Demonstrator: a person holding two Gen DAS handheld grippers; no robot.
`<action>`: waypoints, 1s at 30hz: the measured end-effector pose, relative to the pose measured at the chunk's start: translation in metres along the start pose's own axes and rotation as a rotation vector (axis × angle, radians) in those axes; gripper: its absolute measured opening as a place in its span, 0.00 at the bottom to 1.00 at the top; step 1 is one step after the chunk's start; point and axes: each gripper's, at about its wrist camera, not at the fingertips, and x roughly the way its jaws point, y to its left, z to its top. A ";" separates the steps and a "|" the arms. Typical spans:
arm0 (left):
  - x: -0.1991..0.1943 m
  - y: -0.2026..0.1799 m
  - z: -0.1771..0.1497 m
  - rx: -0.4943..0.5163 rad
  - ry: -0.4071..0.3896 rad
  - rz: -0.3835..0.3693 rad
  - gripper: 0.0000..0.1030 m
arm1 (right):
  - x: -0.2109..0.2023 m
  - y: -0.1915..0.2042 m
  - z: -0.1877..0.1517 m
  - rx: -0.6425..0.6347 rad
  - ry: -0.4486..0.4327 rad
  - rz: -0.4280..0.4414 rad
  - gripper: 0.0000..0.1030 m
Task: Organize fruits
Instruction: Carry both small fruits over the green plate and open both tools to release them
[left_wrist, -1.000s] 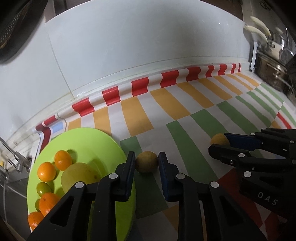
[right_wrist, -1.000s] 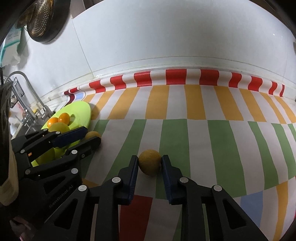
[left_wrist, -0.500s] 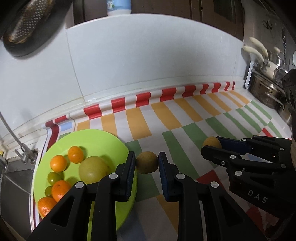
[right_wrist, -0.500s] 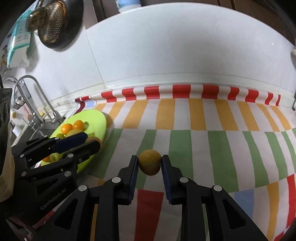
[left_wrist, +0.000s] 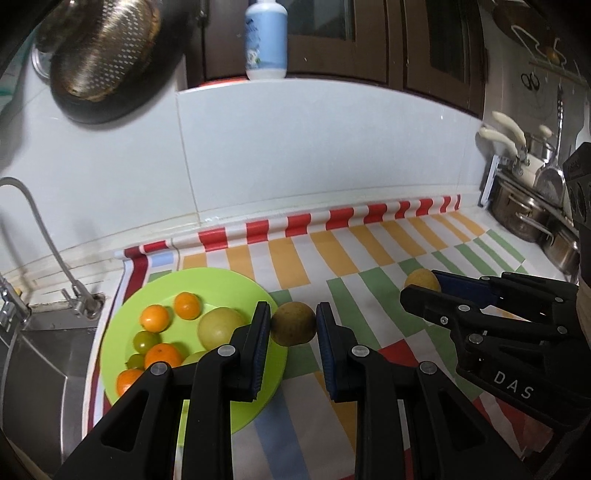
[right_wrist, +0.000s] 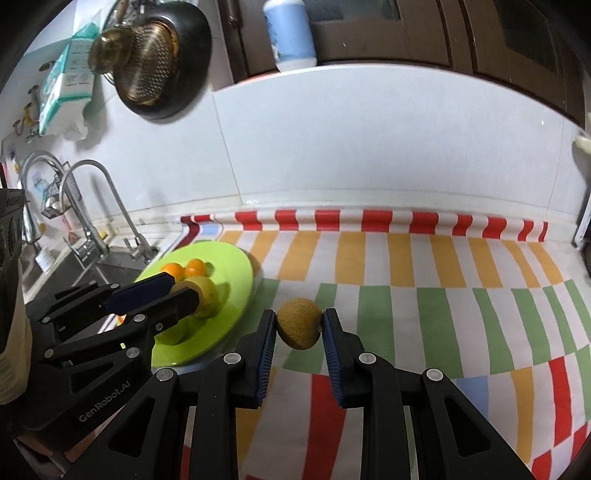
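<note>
Fruit sits in both grippers. The left gripper pinches a round brown-green fruit between its 2 blue pads. This fruit looks dull and a bit rough, with small dark specks. It is held in the air at the right edge of the green plate, above the striped cloth.

The right gripper pinches a yellow-brown fruit the same way. Its skin looks bumpy and dry, and it is a little taller than it is wide. It is held up over the green and white stripes, to the right of the plate.

On the plate lie 4 small orange fruits; one is this orange fruit. There are also 2 small green ones, like this green fruit, and a big pale yellow-green fruit. They sit close together on the left and near part of the plate.

The plate rests on the left end of the cloth, just beside the sink. Far back, a metal strainer hangs on the white wall, and a blue bottle stands on the ledge above.
</note>
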 end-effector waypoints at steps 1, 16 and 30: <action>-0.005 0.002 0.000 -0.002 -0.007 0.003 0.25 | -0.004 0.004 0.001 -0.008 -0.007 0.000 0.26; -0.060 0.029 -0.020 -0.032 -0.051 0.038 0.25 | -0.036 0.051 -0.003 -0.054 -0.055 0.029 0.26; -0.067 0.083 -0.029 -0.057 -0.074 0.005 0.12 | -0.029 0.102 -0.002 -0.071 -0.069 0.066 0.26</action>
